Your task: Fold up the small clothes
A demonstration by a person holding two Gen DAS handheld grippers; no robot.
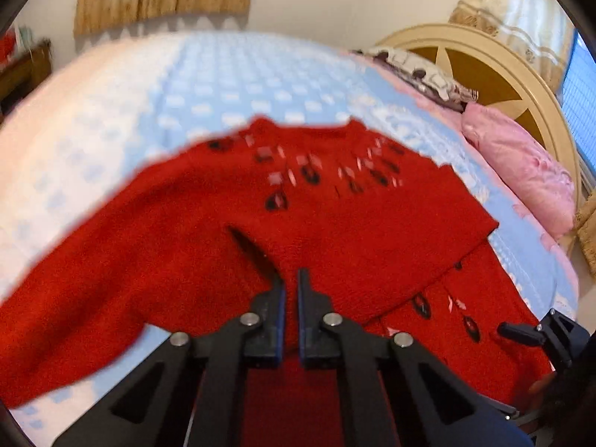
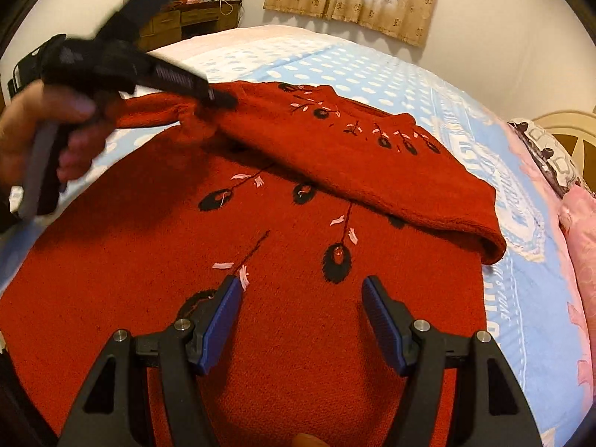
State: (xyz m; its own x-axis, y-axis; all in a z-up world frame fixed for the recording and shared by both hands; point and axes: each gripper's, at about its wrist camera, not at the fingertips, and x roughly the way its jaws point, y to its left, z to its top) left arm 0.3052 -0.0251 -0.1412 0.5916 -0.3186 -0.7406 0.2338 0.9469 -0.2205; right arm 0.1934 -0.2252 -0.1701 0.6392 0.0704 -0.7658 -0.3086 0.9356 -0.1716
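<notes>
Left gripper: its 2 fingers are pressed nearly together, pinching a fold of the red sweater between the blue pads. In the right wrist view the same gripper bites the sweater at the far left of the garment, where the cloth bunches around its tip; a hand grips its handle.

Right gripper: jaws spread wide, nothing between them. It hangs above the lower body of the sweater, with red knit filling the gap between the pads; contact with the cloth cannot be confirmed.

The sweater lies on the bed, its upper part with the neckline folded down over the lower body, so that 2 layers overlap on the right side. Black and pink embroidery shows on both layers. 1 sleeve trails away to the left in the left wrist view.

Under the sweater is a blue-and-white bedspread. Pink pillows rest against a cream headboard. No containers are in view.
</notes>
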